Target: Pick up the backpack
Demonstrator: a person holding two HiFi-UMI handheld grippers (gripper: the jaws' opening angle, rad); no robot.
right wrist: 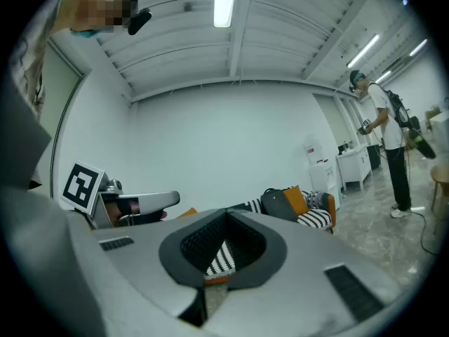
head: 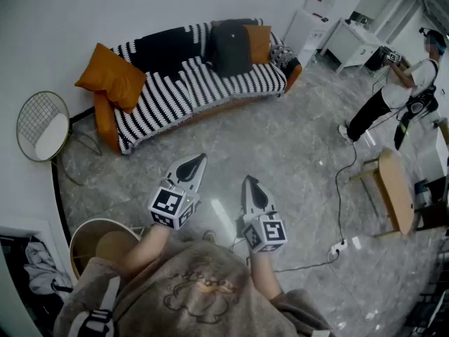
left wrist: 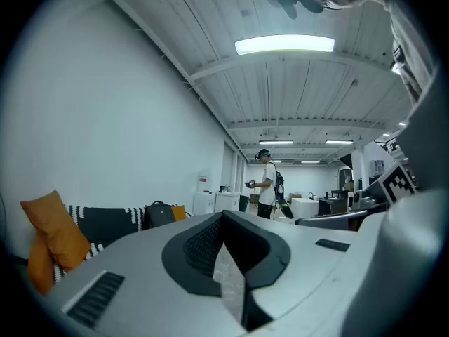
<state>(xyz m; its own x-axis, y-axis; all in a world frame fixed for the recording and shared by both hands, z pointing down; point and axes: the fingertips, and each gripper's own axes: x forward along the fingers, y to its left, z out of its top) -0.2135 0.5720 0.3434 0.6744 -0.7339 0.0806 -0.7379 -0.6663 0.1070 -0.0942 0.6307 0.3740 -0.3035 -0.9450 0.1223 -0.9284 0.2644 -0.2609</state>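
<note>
The floor (head: 295, 146) is grey, shiny stone; the walls (head: 140, 5) are white; long lights (left wrist: 284, 44) glow on the ceiling.

Far left, a round wire rack (head: 43, 126) stands by the wall; next to it is a sofa (head: 175, 90) with a black-and-white striped cover; an orange pillow (head: 112, 76) sits at its left end. The dark backpack (head: 230, 48) stands upright on the sofa, near the right end, leaning on the back; a second pillow (head: 259, 42) is just beside it on the right.

Right of the sofa are a white cabinet (head: 309, 27) and a white table (head: 354, 41); a person (head: 393, 93) stands far right; a wooden stool (head: 394, 188) is nearer; a black cable (head: 338, 188) runs to a white power strip (head: 339, 246).

Near us, the left gripper (head: 196, 163) has its jaws pressed together with nothing in them; the right gripper (head: 250, 184) is the same. Both point toward the sofa, well apart from the backpack. Each has a cube (head: 170, 206) with black-and-white square marks.
</note>
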